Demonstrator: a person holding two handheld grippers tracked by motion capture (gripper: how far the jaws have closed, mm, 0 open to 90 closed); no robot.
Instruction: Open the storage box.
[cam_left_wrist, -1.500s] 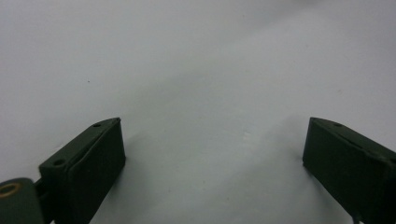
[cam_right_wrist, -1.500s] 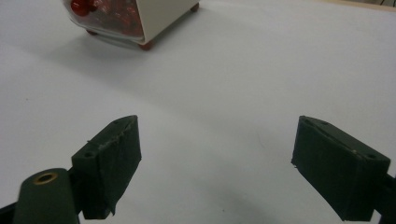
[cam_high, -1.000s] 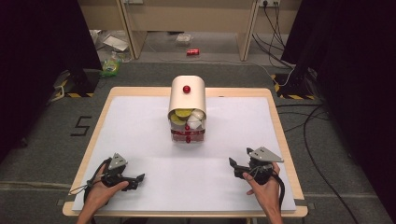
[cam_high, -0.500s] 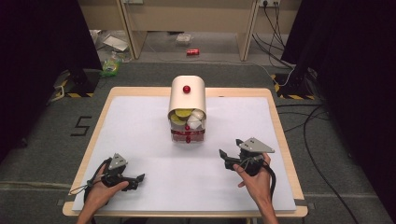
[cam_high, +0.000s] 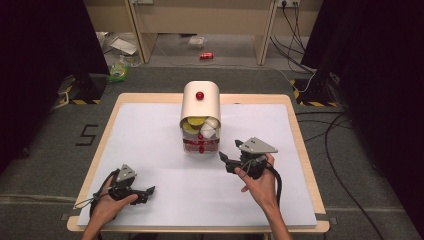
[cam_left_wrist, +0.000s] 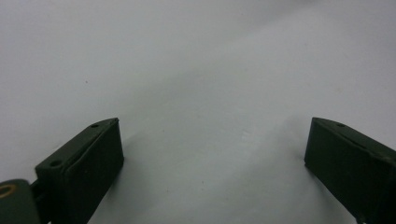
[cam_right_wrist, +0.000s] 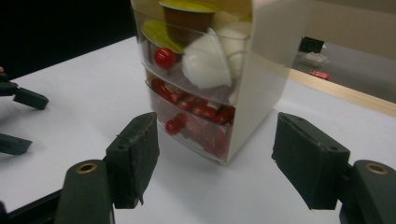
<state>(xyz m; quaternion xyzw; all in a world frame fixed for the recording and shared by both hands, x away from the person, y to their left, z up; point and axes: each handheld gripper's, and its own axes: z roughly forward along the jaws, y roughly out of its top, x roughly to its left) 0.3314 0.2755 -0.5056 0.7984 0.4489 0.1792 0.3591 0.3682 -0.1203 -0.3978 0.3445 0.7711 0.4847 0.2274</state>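
White-covered table (cam_high: 150, 140), grey floor (cam_high: 45, 150)

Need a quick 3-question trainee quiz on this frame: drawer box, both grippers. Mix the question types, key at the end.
1. True or false: the right gripper holds a capsule.
2. In the drawer box, which drawer holds the small red items? A upper, B lower.
3. What lies between the jaws of the left gripper?

Key
1. False: its jaws have just been closing, yet nothing is between them; it points at the box from close by, apart from it.
2. B: the lower drawer; the upper drawer holds yellow-lidded and white capsules.
3. Nothing; bare white table sheet shows between open jaws.
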